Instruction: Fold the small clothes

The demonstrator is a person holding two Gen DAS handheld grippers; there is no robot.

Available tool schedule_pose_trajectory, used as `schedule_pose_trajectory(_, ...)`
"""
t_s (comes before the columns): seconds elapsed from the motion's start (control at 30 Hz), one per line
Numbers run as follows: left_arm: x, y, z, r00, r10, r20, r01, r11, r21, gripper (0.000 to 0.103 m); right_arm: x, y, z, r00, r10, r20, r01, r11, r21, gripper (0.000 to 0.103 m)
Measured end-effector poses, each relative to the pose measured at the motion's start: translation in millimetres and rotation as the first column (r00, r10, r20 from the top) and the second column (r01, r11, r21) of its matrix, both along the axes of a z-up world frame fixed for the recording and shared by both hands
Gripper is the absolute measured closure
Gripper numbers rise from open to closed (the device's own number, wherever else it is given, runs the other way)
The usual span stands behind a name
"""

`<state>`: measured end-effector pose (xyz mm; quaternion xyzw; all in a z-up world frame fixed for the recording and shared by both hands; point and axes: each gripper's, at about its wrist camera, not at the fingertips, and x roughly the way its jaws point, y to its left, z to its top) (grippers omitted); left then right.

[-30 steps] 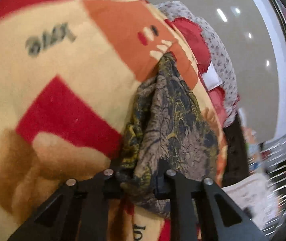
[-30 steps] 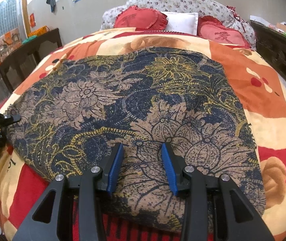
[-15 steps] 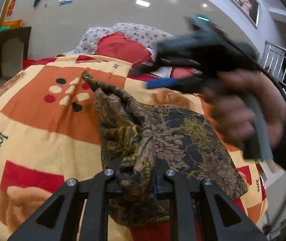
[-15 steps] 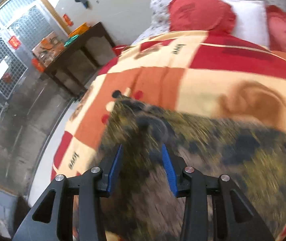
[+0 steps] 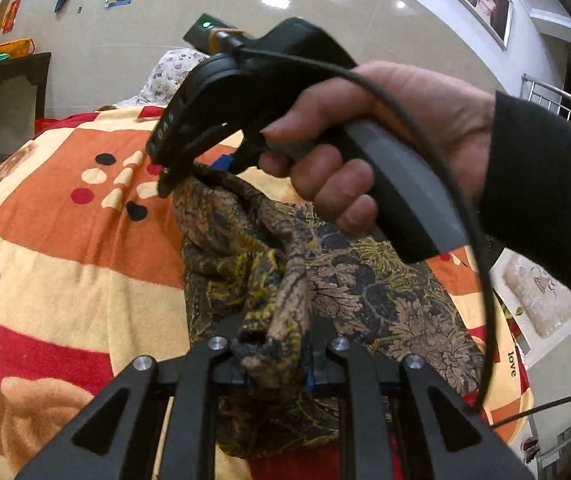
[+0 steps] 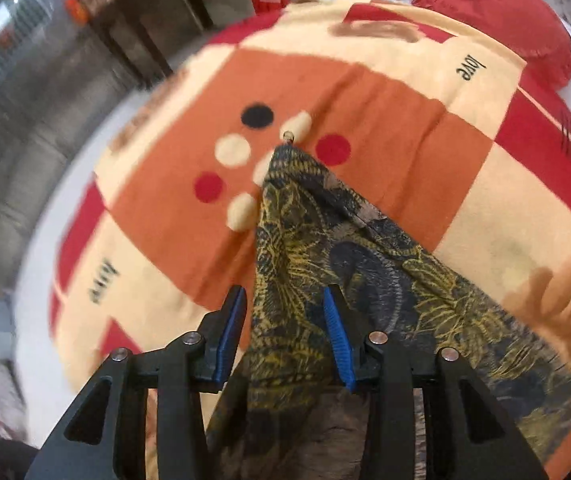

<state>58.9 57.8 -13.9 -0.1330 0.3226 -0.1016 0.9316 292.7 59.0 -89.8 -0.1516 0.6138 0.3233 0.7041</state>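
Observation:
A dark floral cloth in navy, gold and tan [image 5: 349, 296] lies on the patterned blanket [image 5: 65, 264]. My left gripper [image 5: 277, 360] is shut on a bunched edge of the cloth at its near end. My right gripper [image 6: 285, 332] is open, its blue pads on either side of the cloth's far pointed corner [image 6: 293, 184], which is stretched taut away from me. In the left wrist view the right gripper [image 5: 189, 168] is held in a hand above that far end.
The orange, red and cream blanket [image 6: 385, 112] covers the bed. Red cushions [image 6: 497, 4] and a floral pillow [image 5: 169, 72] lie at the head. A dark wooden table [image 6: 173, 12] stands beside the bed on a grey floor.
My right gripper has swung over to the cloth's far corner and lowered around it. The left gripper keeps its hold and has turned toward the bed head.

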Motion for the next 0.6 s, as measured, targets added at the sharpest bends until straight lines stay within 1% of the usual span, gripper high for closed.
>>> schedule_pose_trajectory(0.03, 1, 1, 1, 1.0, 0.001, -0.004, -0.001, 1.0, -0.008, 0.086, 1, 1, -2, 1.0, -0.005, -0.008, 0.005, 1.0, -0.01, 0.085)
schedule_pose_trajectory(0.07, 1, 2, 2, 1.0, -0.002, -0.006, 0.002, 1.0, -0.014, 0.086, 3, -1, -3, 0.999, -0.019, -0.026, 0.018, 1.0, -0.013, 0.091)
schedule_pose_trajectory(0.17, 0, 3, 8, 1.0, -0.021, -0.004, 0.021, 0.999, -0.044, 0.086, 7, -13, 3, 0.999, -0.037, -0.032, 0.037, 0.999, -0.004, 0.093)
schedule_pose_trajectory(0.27, -2, -8, 18, 0.999, -0.051, 0.01, 0.052, 0.997, -0.051, 0.086, 8, -40, 20, 0.998, -0.062, -0.029, 0.063, 0.998, 0.029, 0.093)
schedule_pose_trajectory(0.43, -3, -50, 24, 0.992, -0.127, 0.012, 0.127, 0.99, -0.064, 0.086, 13, -103, 47, 0.993, -0.118, -0.017, 0.118, 0.993, 0.03, 0.093)
schedule_pose_trajectory(0.57, -3, -90, 25, 0.982, -0.188, 0.008, 0.188, 0.98, -0.065, 0.086, 16, -162, 61, 0.985, -0.174, 0.003, 0.174, 0.985, -0.004, 0.094)
schedule_pose_trajectory(0.6, -2, -98, 25, 0.98, -0.2, 0.008, 0.2, 0.978, -0.065, 0.086, 16, -171, 62, 0.983, -0.183, 0.007, 0.183, 0.983, -0.013, 0.094)
